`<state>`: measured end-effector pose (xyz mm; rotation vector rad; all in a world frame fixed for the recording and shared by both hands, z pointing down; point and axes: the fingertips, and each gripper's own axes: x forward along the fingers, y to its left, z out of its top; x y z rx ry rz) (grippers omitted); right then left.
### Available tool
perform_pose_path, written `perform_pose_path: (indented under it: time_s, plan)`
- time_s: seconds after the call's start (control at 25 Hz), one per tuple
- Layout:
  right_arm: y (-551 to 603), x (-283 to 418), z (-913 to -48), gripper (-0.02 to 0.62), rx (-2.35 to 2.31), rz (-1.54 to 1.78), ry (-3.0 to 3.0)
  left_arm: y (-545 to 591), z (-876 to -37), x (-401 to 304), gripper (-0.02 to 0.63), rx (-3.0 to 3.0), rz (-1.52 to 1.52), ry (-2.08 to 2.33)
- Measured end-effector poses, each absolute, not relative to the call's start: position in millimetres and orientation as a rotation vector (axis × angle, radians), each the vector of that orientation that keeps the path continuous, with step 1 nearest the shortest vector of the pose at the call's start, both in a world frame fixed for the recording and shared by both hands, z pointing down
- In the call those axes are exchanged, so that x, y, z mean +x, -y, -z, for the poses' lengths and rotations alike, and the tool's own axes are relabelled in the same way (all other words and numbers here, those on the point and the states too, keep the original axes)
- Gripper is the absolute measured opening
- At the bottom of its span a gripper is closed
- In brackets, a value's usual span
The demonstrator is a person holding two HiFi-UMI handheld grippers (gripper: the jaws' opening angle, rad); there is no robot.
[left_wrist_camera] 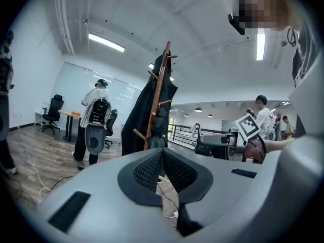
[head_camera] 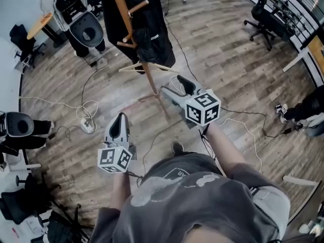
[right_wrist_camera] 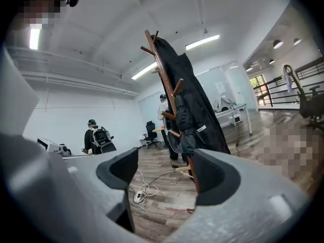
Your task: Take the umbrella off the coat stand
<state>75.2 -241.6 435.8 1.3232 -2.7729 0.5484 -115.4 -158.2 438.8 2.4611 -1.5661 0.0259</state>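
Hanging on the stand (beside a dark coat), the umbrella is mid-frame in the right gripper view. Below, the left tool is closed and empty; the right tool is wide open and empty.

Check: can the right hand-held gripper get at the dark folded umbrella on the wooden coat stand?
Probably yes, after closing in: the right hand-held gripper, jaws open and empty, faces the wooden coat stand, where the dark folded umbrella hangs exposed against the black coat. Nothing stands between them.

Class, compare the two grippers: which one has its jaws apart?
The right gripper: its jaws stand wide apart, nothing between them, whereas the left gripper has its jaws closed together.
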Motion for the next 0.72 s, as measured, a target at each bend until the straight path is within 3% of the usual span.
perform_pose_path:
  time_s: [0.16, 0.72]
  plan:
    - [274, 74, -438, 0.36, 1.298, -0.565, 2.794, 192, -437, -114, 0.009, 2.467, -0.058, 1.644]
    - [349, 49, -435, 0.36, 1.308, -0.549, 2.822, 260, -440, -152, 0.009, 2.4, -0.006, 1.695]
